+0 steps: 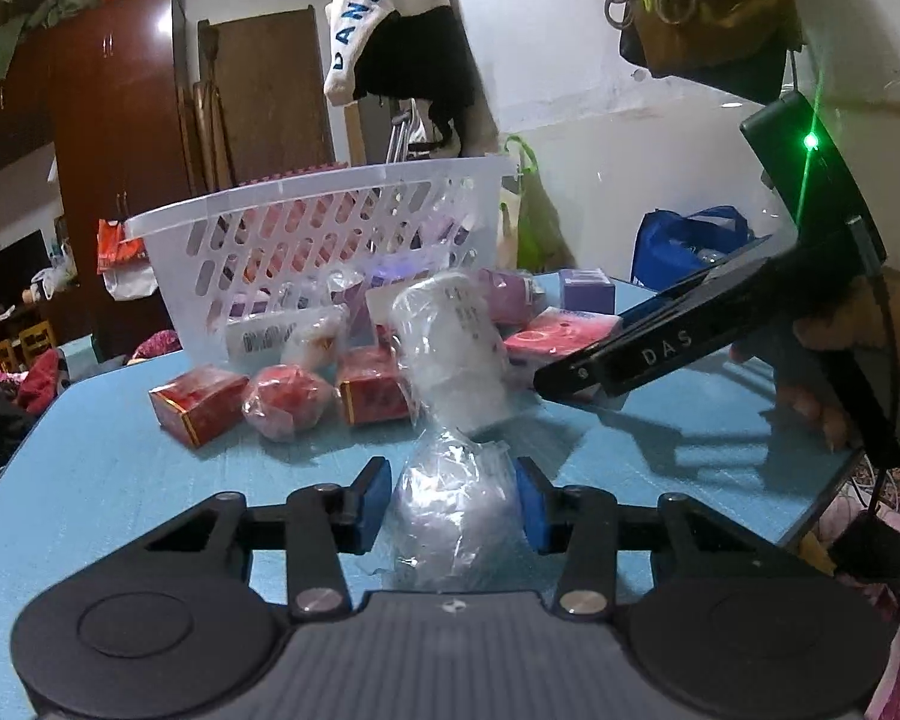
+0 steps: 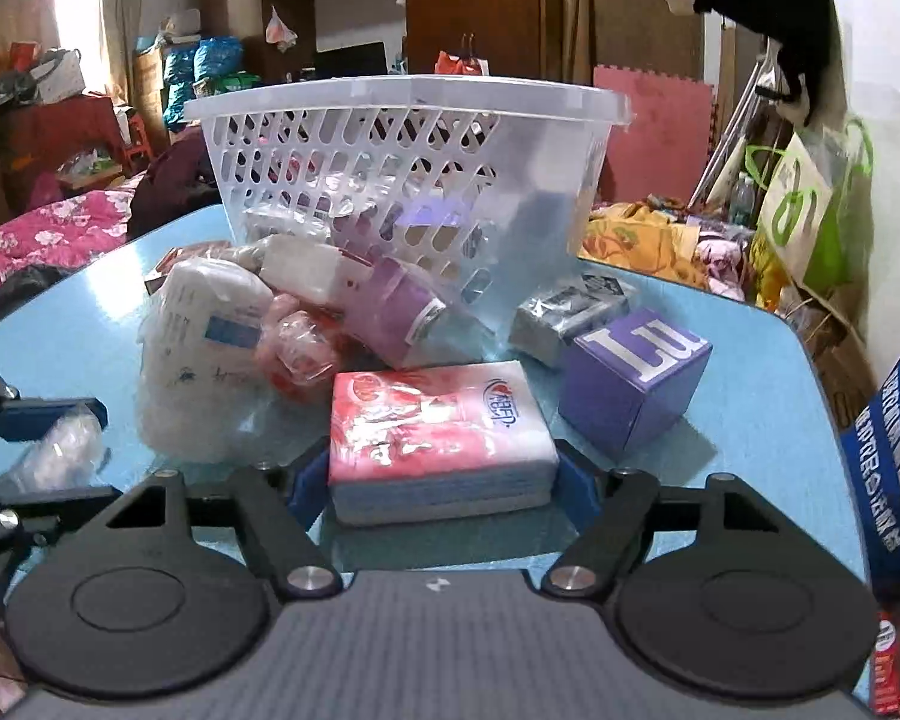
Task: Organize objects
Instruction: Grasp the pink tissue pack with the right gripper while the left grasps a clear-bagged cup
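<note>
A white slotted basket (image 1: 306, 222) stands at the back of the blue table (image 1: 120, 480) and also shows in the right wrist view (image 2: 408, 102). My left gripper (image 1: 450, 498) has its blue pads against a clear plastic-wrapped bundle (image 1: 450, 504); it also shows in the right wrist view (image 2: 48, 438). My right gripper (image 2: 444, 474) has its pads on both sides of a pink tissue pack (image 2: 438, 420) lying on the table. In the left wrist view the right gripper (image 1: 576, 378) is at the right, over that pack (image 1: 564, 333).
Red boxes (image 1: 195, 402), a red wrapped ball (image 1: 285, 399) and a wrapped white roll (image 1: 456, 348) lie before the basket. A purple box (image 2: 636, 381), a silver pack (image 2: 570, 309) and a purple-white bottle (image 2: 384, 300) lie nearby. A blue carton (image 2: 894, 456) stands at right.
</note>
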Action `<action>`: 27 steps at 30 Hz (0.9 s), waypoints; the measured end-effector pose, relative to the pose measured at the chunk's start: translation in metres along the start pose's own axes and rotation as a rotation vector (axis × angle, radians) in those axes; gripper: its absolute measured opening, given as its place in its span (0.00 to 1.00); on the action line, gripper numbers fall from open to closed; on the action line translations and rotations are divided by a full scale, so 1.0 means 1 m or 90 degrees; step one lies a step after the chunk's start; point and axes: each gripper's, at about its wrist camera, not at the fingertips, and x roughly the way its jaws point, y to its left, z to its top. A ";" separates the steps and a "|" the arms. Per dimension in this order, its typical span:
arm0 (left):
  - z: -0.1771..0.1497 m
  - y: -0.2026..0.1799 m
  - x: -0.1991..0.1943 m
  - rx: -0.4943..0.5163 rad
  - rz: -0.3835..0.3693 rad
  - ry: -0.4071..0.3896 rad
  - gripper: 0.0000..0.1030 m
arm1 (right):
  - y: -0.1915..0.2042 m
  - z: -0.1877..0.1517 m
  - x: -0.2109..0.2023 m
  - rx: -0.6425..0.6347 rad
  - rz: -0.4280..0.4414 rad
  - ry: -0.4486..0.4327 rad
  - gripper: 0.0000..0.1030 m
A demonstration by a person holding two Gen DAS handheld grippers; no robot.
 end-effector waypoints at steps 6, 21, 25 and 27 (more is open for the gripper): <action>0.004 0.014 -0.013 -0.021 0.005 -0.042 0.47 | -0.008 -0.002 -0.017 0.033 -0.015 -0.071 0.74; 0.022 0.058 -0.033 -0.106 0.014 -0.119 0.47 | -0.021 -0.011 -0.054 0.094 -0.012 -0.267 0.74; 0.059 0.080 -0.039 -0.121 0.023 -0.140 0.47 | -0.024 0.013 -0.061 0.087 0.017 -0.273 0.74; 0.079 0.088 -0.034 -0.126 0.027 -0.144 0.47 | -0.019 0.030 -0.069 0.063 0.017 -0.281 0.74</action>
